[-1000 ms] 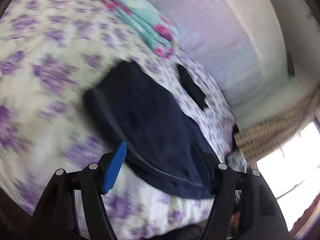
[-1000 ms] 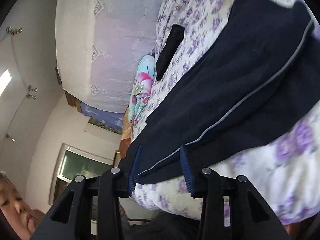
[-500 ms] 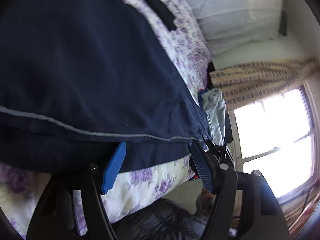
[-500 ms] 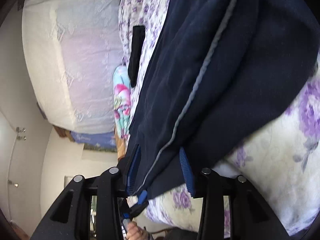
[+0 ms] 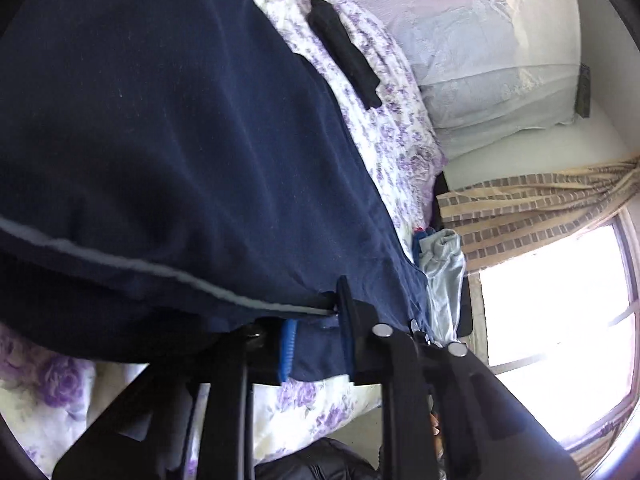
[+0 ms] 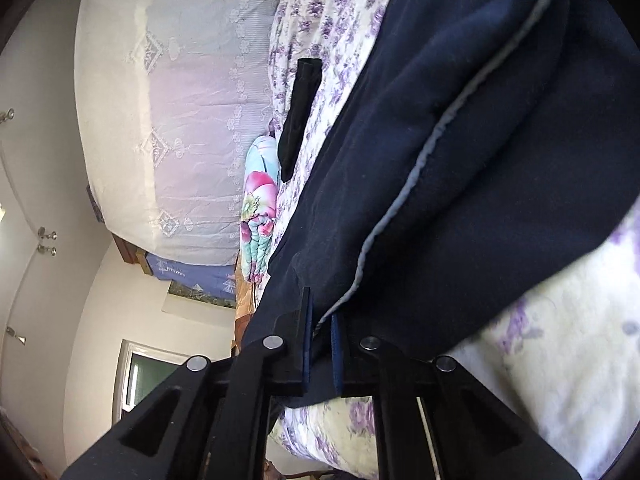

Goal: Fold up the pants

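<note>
We see pants (image 5: 168, 152) flat on bed (image 5: 384, 136). Left gripper (image 5: 316, 344) tilted down, fingers closing, pinching near edge. Right gripper (image 6: 320, 352) nearly level, fingers pressed on other edge.

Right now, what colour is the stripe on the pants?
Light grey-blue stripe on navy pants, clearest in the right wrist view.
</note>
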